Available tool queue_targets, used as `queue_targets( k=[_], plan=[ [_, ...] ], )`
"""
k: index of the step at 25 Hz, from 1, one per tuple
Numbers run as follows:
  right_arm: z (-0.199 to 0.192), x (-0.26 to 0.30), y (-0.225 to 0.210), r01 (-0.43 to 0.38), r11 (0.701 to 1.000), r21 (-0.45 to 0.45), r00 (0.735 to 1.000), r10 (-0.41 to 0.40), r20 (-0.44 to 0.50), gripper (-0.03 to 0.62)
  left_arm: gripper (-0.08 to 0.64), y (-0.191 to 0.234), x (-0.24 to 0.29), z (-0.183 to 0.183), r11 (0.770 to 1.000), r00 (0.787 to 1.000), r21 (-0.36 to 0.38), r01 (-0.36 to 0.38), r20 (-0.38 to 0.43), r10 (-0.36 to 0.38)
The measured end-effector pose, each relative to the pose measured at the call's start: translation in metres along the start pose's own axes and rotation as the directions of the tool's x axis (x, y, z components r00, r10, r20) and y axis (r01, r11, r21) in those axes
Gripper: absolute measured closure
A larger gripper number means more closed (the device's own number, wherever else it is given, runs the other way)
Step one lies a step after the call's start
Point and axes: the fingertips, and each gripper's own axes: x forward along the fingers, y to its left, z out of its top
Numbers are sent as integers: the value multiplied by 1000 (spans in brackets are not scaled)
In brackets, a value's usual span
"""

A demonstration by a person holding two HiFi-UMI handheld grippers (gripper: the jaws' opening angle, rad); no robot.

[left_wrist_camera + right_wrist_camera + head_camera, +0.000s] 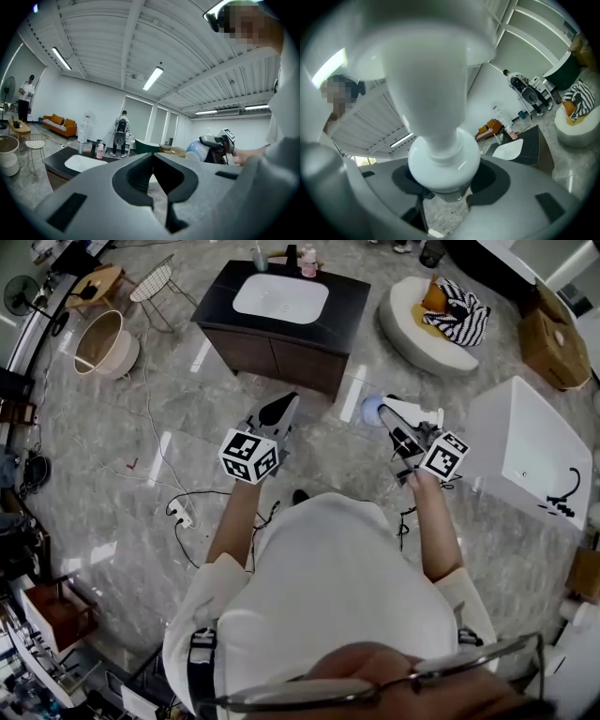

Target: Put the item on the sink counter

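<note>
The person stands on the marble floor (141,427), well back from the sink bench (217,298), with both grippers held out in front of the white shirt.

The right gripper (390,411) holds the pump bottle (373,409). In the right gripper view its jaws are set fairly wide and closed on the bottle's white collar (443,165). The pump head points back toward the camera and fills most of that view, while the pale blue body sticks out beyond the jaw tips. The bottle is in the air above the floor and is not on the bench. It is to the right of the bench's front corner and well apart from it.

The left gripper (284,401) points toward the bench. In the left gripper view its jaws (153,157) meet at the tips with nothing between them, so it carries nothing.

The bench has a black top with a white basin (280,298) sunk into it. A few small bottles (308,261) stand along its far edge, behind the basin.

To the right of the person is a white bathtub (525,442). Beyond it, a round white seat (408,329) holds striped fabric. At the far left a round basket (101,341) sits near a wire stool (155,282), and cables (178,512) trail across the floor.
</note>
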Motion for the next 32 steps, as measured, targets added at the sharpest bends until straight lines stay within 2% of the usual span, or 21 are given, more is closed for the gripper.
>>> queue_targets(
  k=[8, 15, 23, 32],
  plan=[
    [-16, 23, 11, 22, 1000, -7, 1000, -22, 9, 345, 555, 20, -17, -2, 1000, 1000, 20, 24, -15, -23],
    [-19, 30, -2, 39, 999, 9, 999, -39, -7, 345, 555, 28, -9, -6, 1000, 999, 10, 24, -21, -24],
    [18, 68, -53, 24, 1000, 18, 999, -23, -47, 345, 555, 59, 47, 8, 1000, 999, -2, 3, -34, -3],
    [25, 76, -93, -9, 1000, -22, 995, 7, -99, 345, 555, 61, 82, 0, 1000, 1000, 16, -15, -26, 16]
  ],
)
